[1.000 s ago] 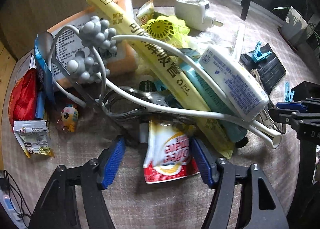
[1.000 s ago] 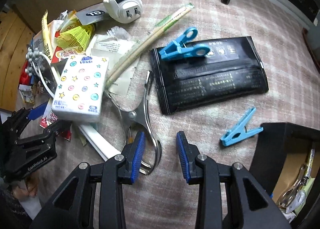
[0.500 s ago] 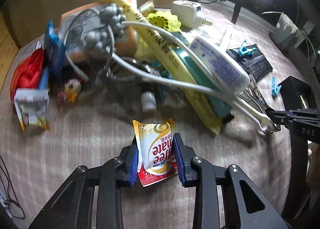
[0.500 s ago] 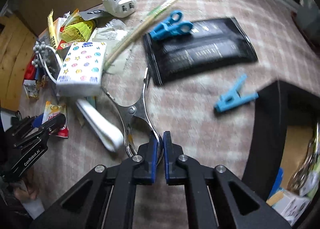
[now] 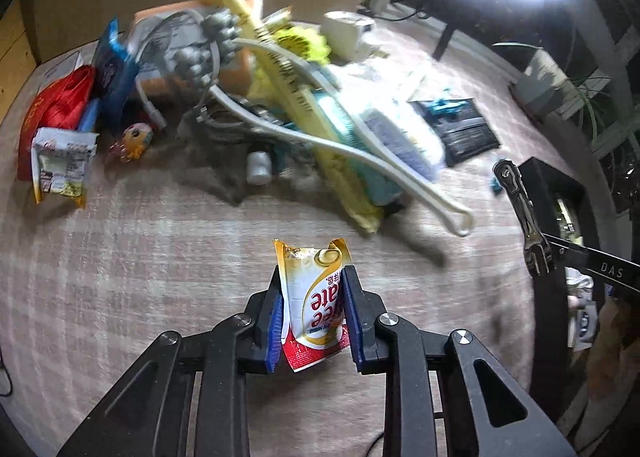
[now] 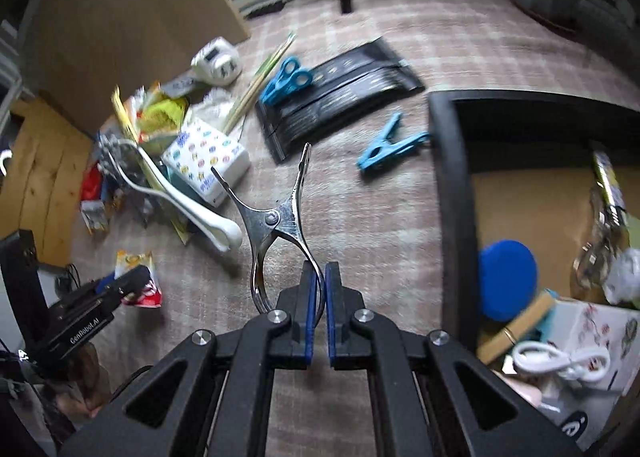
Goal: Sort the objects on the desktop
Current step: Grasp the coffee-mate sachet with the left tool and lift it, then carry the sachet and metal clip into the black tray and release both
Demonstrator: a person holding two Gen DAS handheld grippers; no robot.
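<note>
Pinkish plaid cloth covers the tabletop (image 5: 120, 257), which fills most of both views. A black box (image 6: 448, 177) takes the right side of the right wrist view; inside it lie a blue disc (image 6: 506, 279), a white cable (image 6: 560, 361) and other small items too blurred to name. A heap of clutter (image 5: 260, 97) sits in the upper middle of the left wrist view: a long yellow packet (image 5: 280, 69), a white back scratcher (image 5: 340, 153), a red pouch (image 5: 60, 105) at the left edge, a white plug adapter (image 5: 348, 33) near the top. A black flat packet (image 6: 340, 93) lies in the upper centre of the right wrist view with a blue clip (image 6: 286, 79) on its left end; a second blue clothes peg (image 6: 384, 143) lies just beside the box wall. A dotted tissue pack (image 6: 208, 157) rests left of centre.

The left gripper (image 5: 314, 313) has its jaws clenched on a sachet (image 5: 316, 297), white and gold with red lettering and a red bottom edge, standing upright at lower centre, raised above the cloth. The right gripper (image 6: 318, 305) has its jaws pressed together on one looped handle of a shiny steel pair of tongs (image 6: 276, 217), whose two thin arms fork upward in a V from a riveted pivot, at frame centre just left of the box.
</note>
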